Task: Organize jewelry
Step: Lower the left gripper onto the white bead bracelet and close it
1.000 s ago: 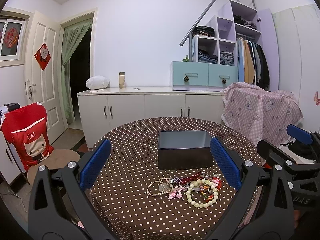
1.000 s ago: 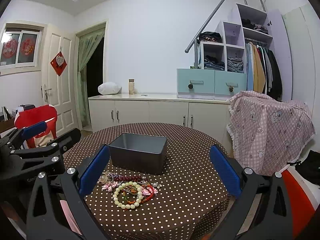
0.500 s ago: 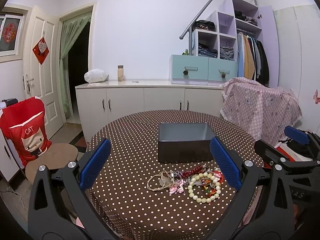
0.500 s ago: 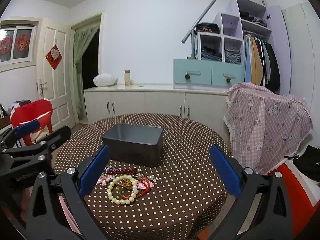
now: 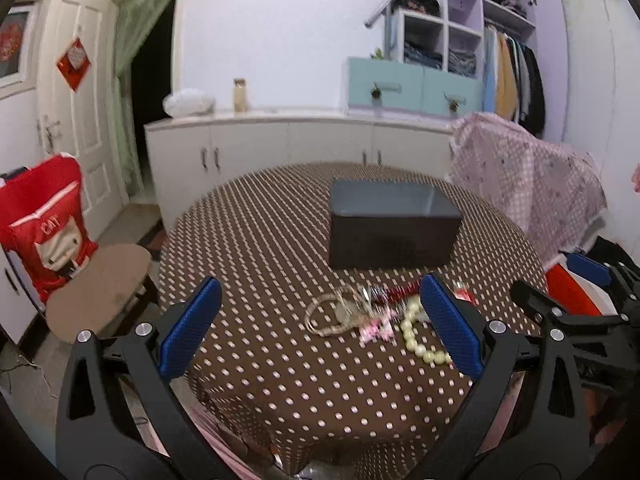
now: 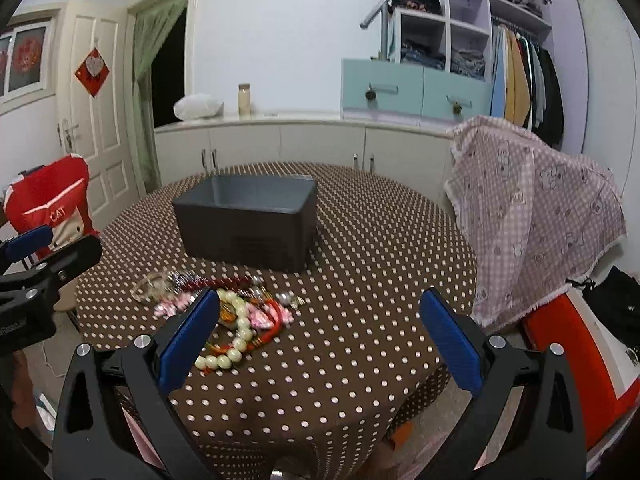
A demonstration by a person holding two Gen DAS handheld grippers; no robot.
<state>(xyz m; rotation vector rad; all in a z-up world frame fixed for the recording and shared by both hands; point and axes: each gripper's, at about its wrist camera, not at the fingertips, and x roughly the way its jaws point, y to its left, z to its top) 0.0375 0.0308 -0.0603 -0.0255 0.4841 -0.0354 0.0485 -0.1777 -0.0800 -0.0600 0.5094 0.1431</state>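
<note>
A pile of jewelry [image 5: 360,314] lies on the brown polka-dot round table [image 5: 260,248]: a pale bead bracelet [image 6: 236,332], a dark red bead string [image 6: 224,282], a thin gold chain [image 5: 326,318] and pink pieces. A dark grey open box [image 5: 390,226] stands behind the pile and also shows in the right wrist view [image 6: 248,222]. My left gripper [image 5: 320,330] is open and empty, above the table just before the pile. My right gripper [image 6: 320,338] is open and empty, to the right of the pile.
A chair with a red cover [image 5: 44,228] stands left of the table. A chair draped in pink checked cloth [image 6: 532,216] stands to the right. White cabinets [image 5: 280,148] and a wardrobe line the far wall.
Both grippers have moved forward and down toward the table; the jewelry pile and box now look closer. Both stay open.
</note>
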